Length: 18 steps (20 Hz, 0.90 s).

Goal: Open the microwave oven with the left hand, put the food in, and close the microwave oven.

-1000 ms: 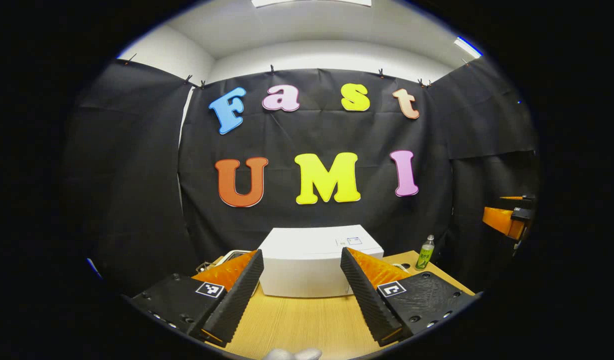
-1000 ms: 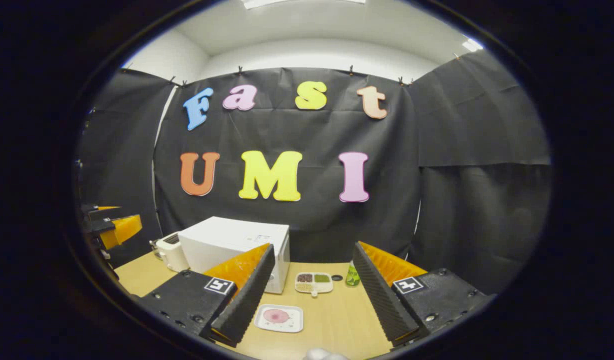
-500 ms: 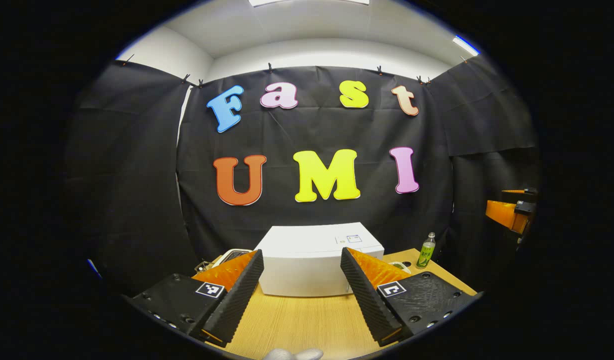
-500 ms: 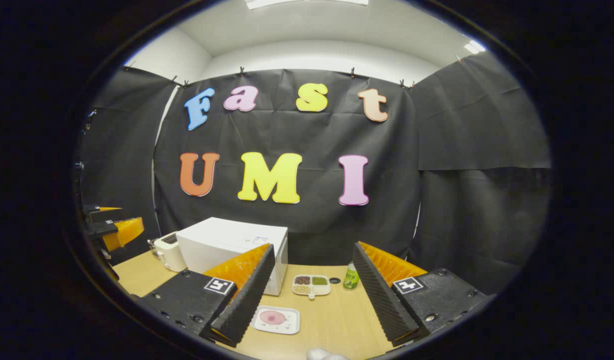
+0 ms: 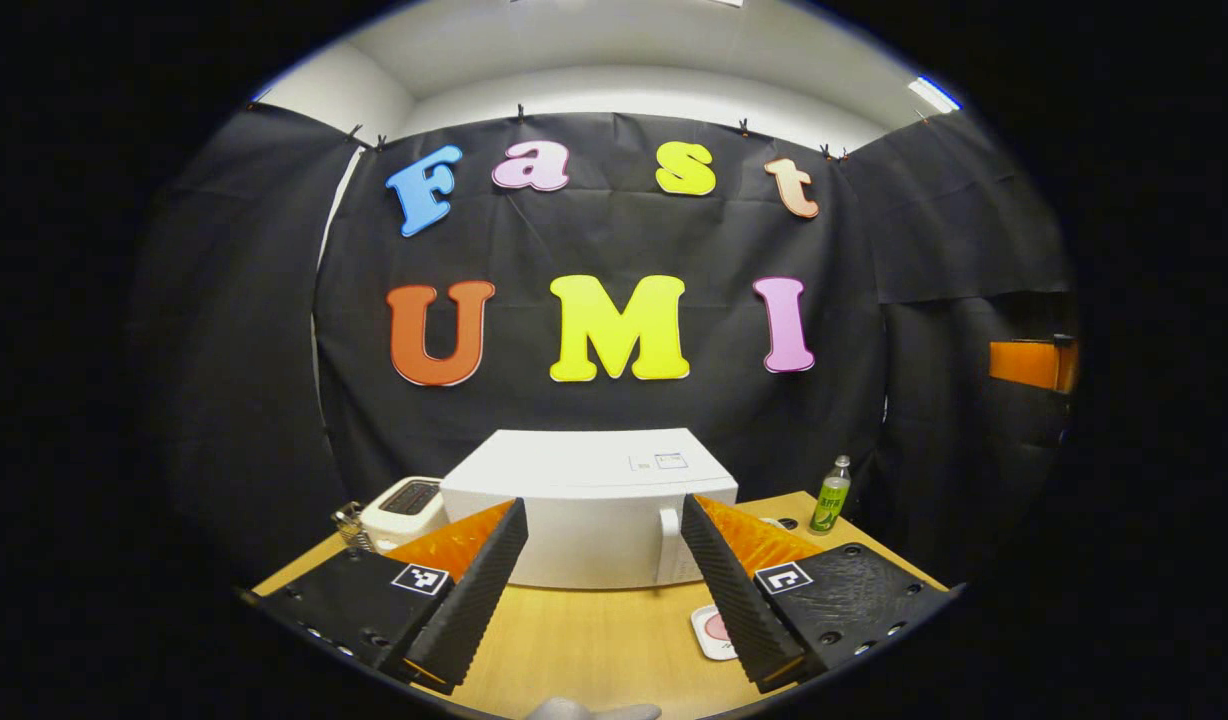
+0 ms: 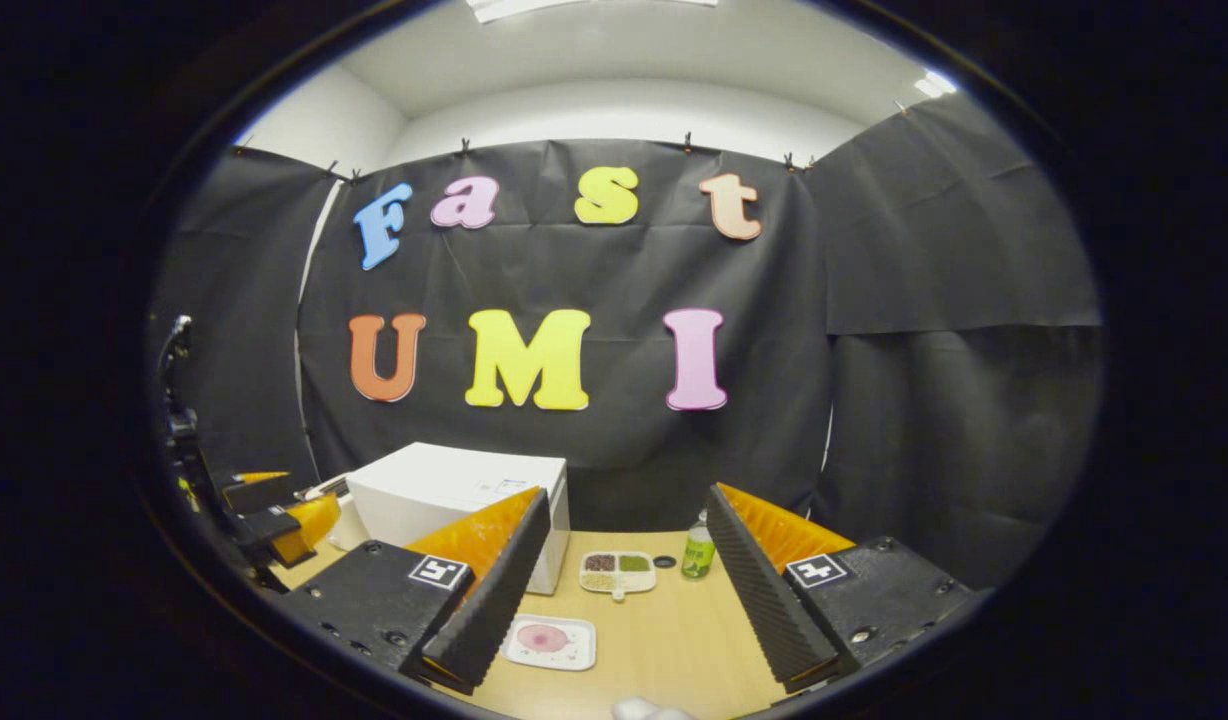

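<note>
A white microwave stands shut at the back of the wooden table, its vertical handle on the right of the door. My left gripper is open and empty, held in front of the microwave and short of it. A white plate with pink food lies on the table in front of the microwave; its edge peeks out beside my left gripper's right finger. My right gripper hangs open above the plate. The left gripper appears at the far left of the right gripper view.
A white toaster sits left of the microwave. A divided tray with grains and a green bottle stand to its right, beside a small dark cap. The other gripper's orange part shows at far right.
My left gripper has swung and moved, so the microwave's front, handle and the toaster now show. In the right gripper view the left gripper has dropped lower. Both stay open.
</note>
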{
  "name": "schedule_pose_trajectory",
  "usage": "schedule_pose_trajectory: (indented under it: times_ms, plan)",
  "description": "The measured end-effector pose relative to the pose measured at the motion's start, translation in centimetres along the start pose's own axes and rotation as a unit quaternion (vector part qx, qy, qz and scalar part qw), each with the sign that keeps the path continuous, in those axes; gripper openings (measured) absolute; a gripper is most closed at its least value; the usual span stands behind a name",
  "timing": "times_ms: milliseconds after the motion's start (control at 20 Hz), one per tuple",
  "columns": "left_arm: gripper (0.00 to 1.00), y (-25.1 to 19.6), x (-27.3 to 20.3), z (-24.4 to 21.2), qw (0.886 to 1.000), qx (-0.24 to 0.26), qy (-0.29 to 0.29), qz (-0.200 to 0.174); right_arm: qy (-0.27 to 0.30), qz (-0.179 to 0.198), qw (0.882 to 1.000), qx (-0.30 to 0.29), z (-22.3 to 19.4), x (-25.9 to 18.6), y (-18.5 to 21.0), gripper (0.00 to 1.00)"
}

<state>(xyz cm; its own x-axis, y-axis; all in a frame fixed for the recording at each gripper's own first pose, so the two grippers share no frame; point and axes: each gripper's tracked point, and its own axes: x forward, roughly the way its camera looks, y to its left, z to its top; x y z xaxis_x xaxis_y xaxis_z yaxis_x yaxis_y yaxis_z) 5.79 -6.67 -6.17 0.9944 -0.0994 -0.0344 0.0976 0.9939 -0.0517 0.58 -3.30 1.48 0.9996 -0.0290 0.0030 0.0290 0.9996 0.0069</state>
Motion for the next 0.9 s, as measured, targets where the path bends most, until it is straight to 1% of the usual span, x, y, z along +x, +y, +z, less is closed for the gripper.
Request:
schedule_pose_trajectory:
  times_ms: [100, 150, 200, 250, 300, 350, 400, 450, 500, 550, 600, 650, 700, 750, 800, 850, 900]
  plan:
    - [0.95, -1.6, 2.1, -1.9, 1.000, -0.003, 0.004, -0.014, 0.006, -0.009, 1.000, -0.008, 0.0, -0.1, -0.8, 1.00]
    - [1.00, -2.3, 3.1, -3.1, 1.000, -0.003, 0.016, -0.018, 0.009, -0.011, 1.000, -0.010, 0.1, -0.2, -1.0, 0.92]
    - [0.95, -3.1, 4.1, -4.0, 0.999, -0.002, 0.021, -0.025, 0.013, -0.014, 1.000, -0.015, 0.0, -0.4, -1.3, 1.00]
    - [0.96, -3.6, 5.1, -4.7, 0.999, 0.001, 0.018, -0.027, 0.014, -0.018, 1.000, -0.019, 0.1, -0.5, -1.6, 1.00]
    - [0.95, -4.0, 6.3, -5.5, 0.999, 0.006, 0.020, -0.026, 0.015, -0.023, 0.999, -0.022, 0.2, -0.6, -2.0, 0.92]
    - [0.94, -4.2, 7.5, -6.3, 0.999, 0.010, 0.019, -0.027, 0.018, -0.025, 0.999, -0.024, 0.1, -0.8, -2.2, 1.00]
    - [0.94, -4.5, 8.7, -7.3, 0.999, 0.014, 0.021, -0.025, 0.022, -0.027, 0.999, -0.026, 0.0, -0.9, -2.3, 1.00]
    - [0.94, -4.7, 10.1, -8.2, 0.999, 0.021, 0.025, -0.023, 0.026, -0.031, 0.999, -0.030, -0.3, -1.1, -2.6, 0.92]
    - [0.94, -4.7, 11.5, -9.3, 0.999, 0.025, 0.030, -0.018, 0.028, -0.033, 0.998, -0.034, -0.4, -1.3, -3.0, 0.92]
    - [0.94, -4.6, 12.6, -10.4, 0.999, 0.025, 0.041, -0.013, 0.032, -0.037, 0.998, -0.036, -0.6, -1.4, -3.4, 1.00]
    - [0.95, -4.8, 13.9, -11.1, 0.999, 0.027, 0.043, -0.014, 0.037, -0.042, 0.998, -0.037, -0.9, -1.5, -3.9, 1.00]
    - [1.00, -5.0, 15.0, -11.9, 0.998, 0.029, 0.050, -0.015, 0.044, -0.049, 0.997, -0.037, -1.3, -1.6, -4.5, 0.92]
    - [0.94, -5.1, 16.0, -12.8, 0.998, 0.033, 0.056, -0.016, 0.048, -0.054, 0.997, -0.036, -1.4, -1.7, -5.0, 1.00]
    - [0.94, -5.4, 16.8, -13.4, 0.997, 0.035, 0.058, -0.020, 0.052, -0.061, 0.996, -0.037, -1.6, -1.7, -5.4, 0.92]
    - [0.93, -5.6, 17.5, -14.1, 0.997, 0.036, 0.061, -0.024, 0.056, -0.066, 0.995, -0.039, -1.8, -1.7, -5.8, 1.00]
    - [0.91, -5.8, 18.1, -14.6, 0.997, 0.036, 0.065, -0.023, 0.058, -0.071, 0.995, -0.042, -1.9, -1.7, -6.0, 0.92]
    - [0.85, -6.0, 18.6, -15.0, 0.997, 0.034, 0.064, -0.026, 0.060, -0.074, 0.995, -0.044, -2.0, -1.7, -6.2, 0.92]
